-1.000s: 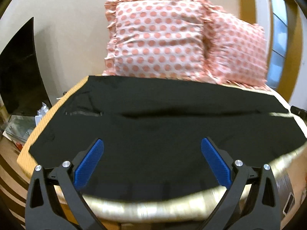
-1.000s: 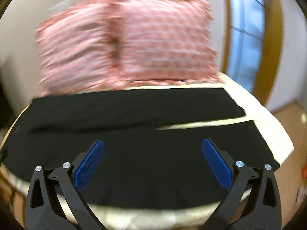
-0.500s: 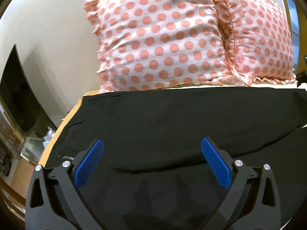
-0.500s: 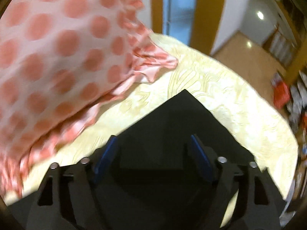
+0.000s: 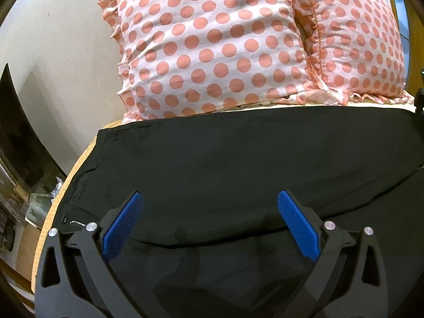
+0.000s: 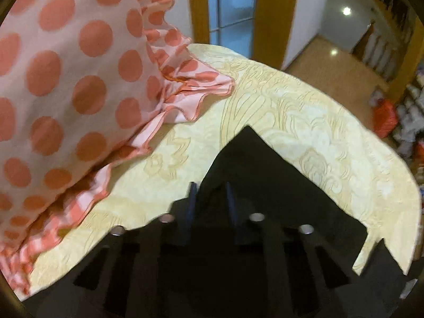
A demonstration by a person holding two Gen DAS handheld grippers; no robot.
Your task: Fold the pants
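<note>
Black pants (image 5: pixel 238 164) lie flat across the bed, waist end at the left. My left gripper (image 5: pixel 209 220) is open, its blue pads (image 5: pixel 123 225) low over the upper part of the pants, holding nothing. In the right wrist view the far leg's hem corner (image 6: pixel 254 159) points away over the yellow bedspread (image 6: pixel 304 122). My right gripper (image 6: pixel 210 201) has its jaws nearly together around the black cloth at that hem; the view is blurred, so I cannot tell whether the cloth is pinched.
Two pink polka-dot pillows (image 5: pixel 212 47) stand against the wall behind the pants; one ruffled edge (image 6: pixel 79 79) lies just left of the right gripper. A dark screen (image 5: pixel 16 132) and clutter sit left of the bed. Floor and a doorway (image 6: pixel 230 8) lie beyond the bed's right edge.
The right gripper swung out to the far leg's hem corner and its jaws closed in from wide open. The left gripper moved forward and lower over the pants, still open.
</note>
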